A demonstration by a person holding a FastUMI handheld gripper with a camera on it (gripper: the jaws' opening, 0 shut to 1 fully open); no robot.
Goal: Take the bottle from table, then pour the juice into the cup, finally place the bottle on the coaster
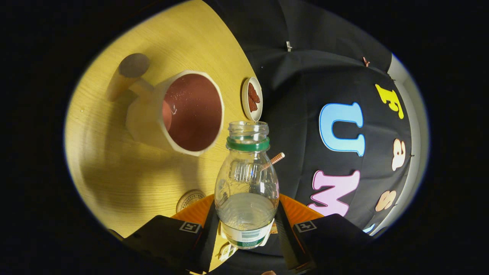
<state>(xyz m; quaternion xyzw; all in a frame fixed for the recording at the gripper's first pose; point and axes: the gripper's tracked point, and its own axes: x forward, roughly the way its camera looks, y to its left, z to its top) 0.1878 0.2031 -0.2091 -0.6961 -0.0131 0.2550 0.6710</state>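
surface [126, 183]: yellow wood-grain top with the booth's black cloth wall behind it; the whole scene looks rolled, so I judge my tool is already tipped toward the pour.
hand-held gripper [246, 229]: both fingers clamped on the bottle's lower body, one on each side; the grip looks firm from here.
bottle [246, 191]: clear plastic with a green neck ring, cap off, mouth open, standing between the fingers and pointing to 12 o'clock from them. It is lifted off the surface as far as I can tell.
juice: a clear liquid sits in the bottom part of the bottle; nothing is at the neck yet, so I judge the pour has not started.
cup [179, 112]: pale mug with a reddish-brown inside and its handle on the far side, at 10 o'clock from the bottle mouth, near but not under it. Looks empty.
small dish [252, 98]: white with something reddish in it, at 12 o'clock, just beyond the bottle mouth.
round disc [190, 199]: on the surface at 9 o'clock from the bottle body, just beside the left finger; may be the coaster, can't be sure.
step: pouring into the cup.
how I'd do it: first bring the mouth over the cup's opening, toward 10 o'clock. Then tilt slowly, watching the liquid creep to the neck. Keep the lip above the rim without touching it, and keep my squeeze steady so the thin plastic doesn't slip.
risk: tipping before I'm lined up would spill onto the surface or the small dish.
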